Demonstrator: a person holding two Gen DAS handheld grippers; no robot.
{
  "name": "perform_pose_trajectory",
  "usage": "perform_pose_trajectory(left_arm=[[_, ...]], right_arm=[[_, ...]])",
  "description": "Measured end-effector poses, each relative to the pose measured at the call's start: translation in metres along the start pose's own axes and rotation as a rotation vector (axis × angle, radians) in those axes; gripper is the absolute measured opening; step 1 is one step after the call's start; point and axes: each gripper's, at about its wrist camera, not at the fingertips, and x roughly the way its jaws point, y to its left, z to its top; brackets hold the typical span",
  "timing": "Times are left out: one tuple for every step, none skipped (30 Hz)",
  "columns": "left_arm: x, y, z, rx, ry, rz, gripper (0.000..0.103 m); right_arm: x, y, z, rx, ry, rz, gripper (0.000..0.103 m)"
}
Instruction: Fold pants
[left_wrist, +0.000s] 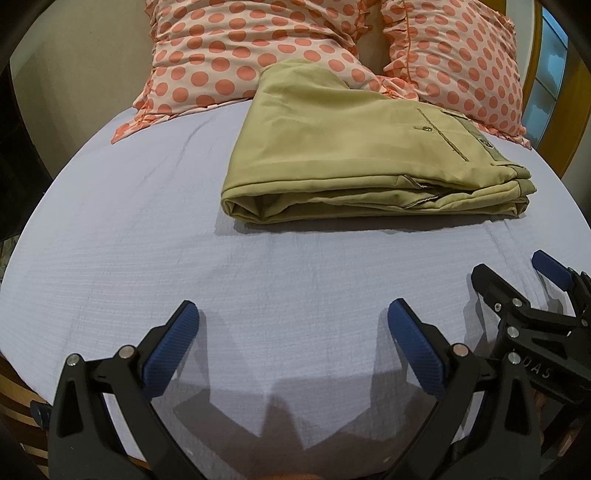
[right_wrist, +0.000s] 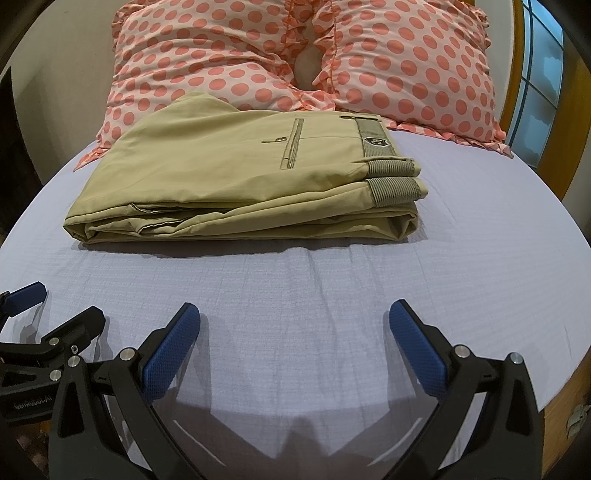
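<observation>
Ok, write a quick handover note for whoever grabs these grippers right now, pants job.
Left gripper: open, holding nothing, above the bedsheet.
Right gripper: open, holding nothing, beside the left one.
Pants: folded into a compact stack on the sheet, far edge against the polka-dot pillows, waistband to the right.
Done: folding looks finished.
Left: probably nothing; maybe neaten the loose corner at the back left.

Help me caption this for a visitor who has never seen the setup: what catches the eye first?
The khaki pants lie folded into a thick stack mid-bed on the lavender sheet. Behind them, two coral polka-dot pillows lean at the head. In front, the left gripper and right gripper hover open and empty.
</observation>
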Motion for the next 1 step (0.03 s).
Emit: perform_pose_trajectory(left_arm=[[-0.0001, -0.0001, -0.0001, 0.001, -0.003, 0.0, 0.101]], right_arm=[[0.0001, -0.0006, 0.0004, 0.002, 0.0, -0.001, 0.102]])
